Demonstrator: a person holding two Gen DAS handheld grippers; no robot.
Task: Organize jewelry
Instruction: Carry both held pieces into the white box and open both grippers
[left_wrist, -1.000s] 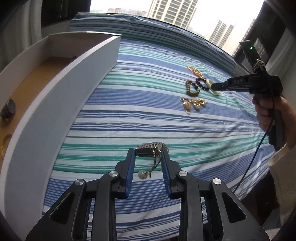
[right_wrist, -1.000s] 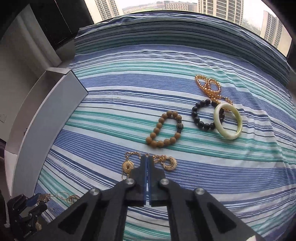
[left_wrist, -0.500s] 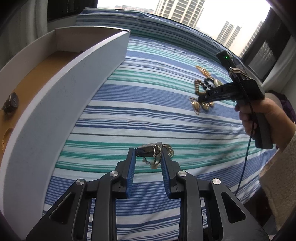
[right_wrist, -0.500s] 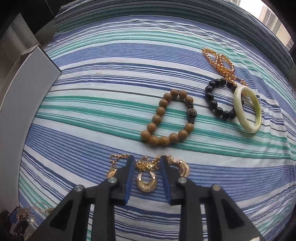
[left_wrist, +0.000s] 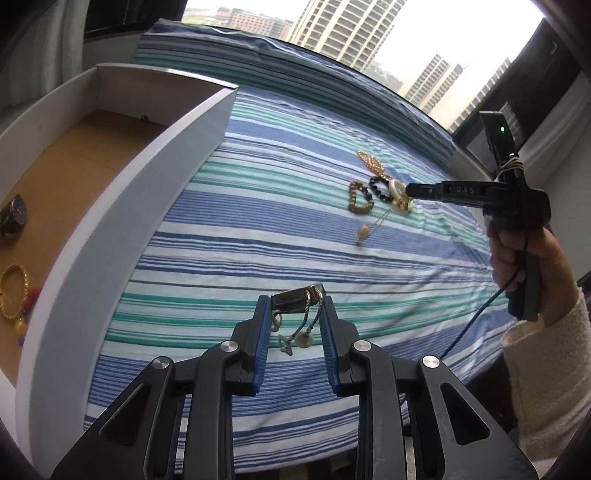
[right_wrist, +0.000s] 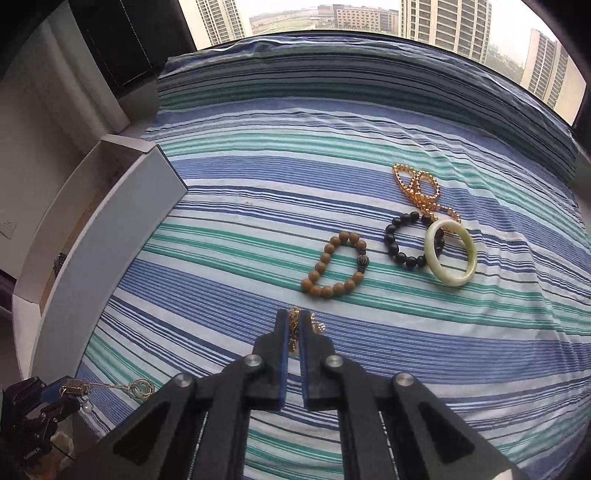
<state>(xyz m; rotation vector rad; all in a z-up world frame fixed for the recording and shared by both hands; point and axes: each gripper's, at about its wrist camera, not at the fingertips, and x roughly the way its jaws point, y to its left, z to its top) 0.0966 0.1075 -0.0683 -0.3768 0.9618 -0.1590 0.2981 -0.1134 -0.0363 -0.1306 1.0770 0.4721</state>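
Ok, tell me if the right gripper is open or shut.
Shut: the right gripper has its fingers pinching a thin gold chain.

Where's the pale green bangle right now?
In the right wrist view, the pale green bangle lies on the striped bedspread at right, overlapping the black bead bracelet, just below the gold bead strand.

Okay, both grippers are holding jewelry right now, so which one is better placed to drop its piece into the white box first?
Left. The left gripper, shut on the silver necklace, is beside the white box. The right gripper, holding the gold necklace, is farther away.
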